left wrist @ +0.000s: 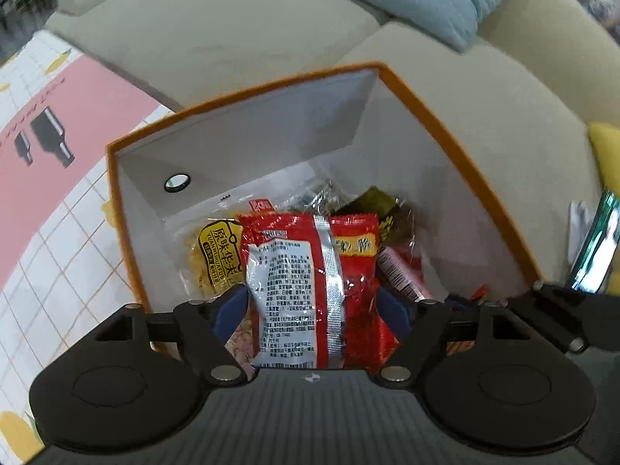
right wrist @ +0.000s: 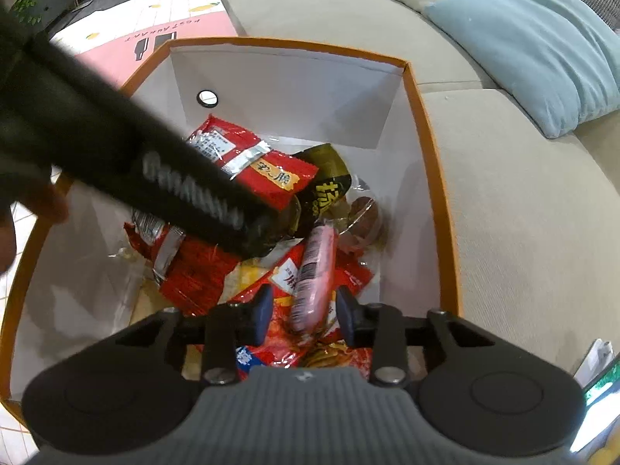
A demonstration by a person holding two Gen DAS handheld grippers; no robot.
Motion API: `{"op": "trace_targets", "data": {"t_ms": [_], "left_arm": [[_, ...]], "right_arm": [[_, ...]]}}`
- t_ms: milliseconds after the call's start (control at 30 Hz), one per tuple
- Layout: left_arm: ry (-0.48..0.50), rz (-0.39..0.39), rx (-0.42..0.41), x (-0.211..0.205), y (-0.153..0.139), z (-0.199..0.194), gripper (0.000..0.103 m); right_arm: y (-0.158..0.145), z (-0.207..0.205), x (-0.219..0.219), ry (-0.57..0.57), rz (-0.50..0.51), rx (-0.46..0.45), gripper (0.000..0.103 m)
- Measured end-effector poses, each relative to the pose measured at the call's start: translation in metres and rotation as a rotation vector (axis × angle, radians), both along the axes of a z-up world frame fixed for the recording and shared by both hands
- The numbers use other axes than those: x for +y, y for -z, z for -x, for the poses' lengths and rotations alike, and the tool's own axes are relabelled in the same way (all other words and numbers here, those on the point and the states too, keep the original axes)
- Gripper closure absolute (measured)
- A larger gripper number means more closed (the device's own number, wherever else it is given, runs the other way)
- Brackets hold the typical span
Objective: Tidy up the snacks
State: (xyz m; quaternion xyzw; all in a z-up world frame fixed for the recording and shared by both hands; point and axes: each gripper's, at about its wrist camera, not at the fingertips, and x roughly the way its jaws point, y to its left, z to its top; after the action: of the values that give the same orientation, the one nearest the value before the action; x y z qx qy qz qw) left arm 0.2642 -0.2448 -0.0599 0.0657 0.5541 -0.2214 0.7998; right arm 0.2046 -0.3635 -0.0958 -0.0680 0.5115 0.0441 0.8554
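An orange-rimmed box (left wrist: 248, 93) with white inner walls holds several snack packets. My left gripper (left wrist: 310, 306) is over the box, its blue pads on either side of a red packet (left wrist: 310, 283) with a silver seam, apparently gripping it. Behind it lie a yellow packet (left wrist: 217, 255) and a dark green packet (left wrist: 383, 205). In the right wrist view my right gripper (right wrist: 302, 310) is open above the box (right wrist: 426, 147); a pink sausage stick (right wrist: 314, 275) lies loose between its fingers. The left gripper's body (right wrist: 155, 162) crosses this view, with the red packet (right wrist: 255, 159) at its tip.
A beige sofa (left wrist: 217, 31) with a light blue cushion (right wrist: 534, 42) stands behind and to the right of the box. A pink and white tiled mat (left wrist: 50, 155) lies to the left. A yellow cushion (left wrist: 606, 155) and a green packet (left wrist: 596, 248) are at the right.
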Motion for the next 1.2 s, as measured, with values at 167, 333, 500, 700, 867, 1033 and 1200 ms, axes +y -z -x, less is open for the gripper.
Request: {"op": "trace_targets", "data": {"t_ms": [167,333,500,700,867,1033,1200], "left_arm": [[0.0,0.02,-0.045,0.004,-0.019,0.008,0.016],[0.004,0.025,-0.078,0.011,-0.034,0.021,0.02],[-0.037,0.05,-0.133,0.03,-0.062,0.037,0.021],[-0.097,0.032,-0.264,0.061,-0.102,0.069,0.021],[-0.159,0.035,-0.326,0.09,-0.126,0.098,0.021],[-0.19,0.016,-0.434,0.114,-0.145,0.134,0.021],[-0.191,-0.075,-0.581,0.128,-0.154,0.169,0.021]], "right_arm": [[-0.003,0.006,0.0,0.007,-0.005,-0.001,0.066],[-0.011,0.011,-0.002,0.027,-0.015,-0.017,0.064],[-0.04,0.022,-0.002,0.043,-0.067,-0.114,0.052],[-0.081,0.042,0.004,0.072,-0.175,-0.242,0.042],[-0.112,0.062,0.021,0.096,-0.217,-0.357,0.035],[-0.136,0.089,0.042,0.074,-0.237,-0.42,0.034],[-0.149,0.116,0.061,0.066,-0.249,-0.452,0.034]]}}
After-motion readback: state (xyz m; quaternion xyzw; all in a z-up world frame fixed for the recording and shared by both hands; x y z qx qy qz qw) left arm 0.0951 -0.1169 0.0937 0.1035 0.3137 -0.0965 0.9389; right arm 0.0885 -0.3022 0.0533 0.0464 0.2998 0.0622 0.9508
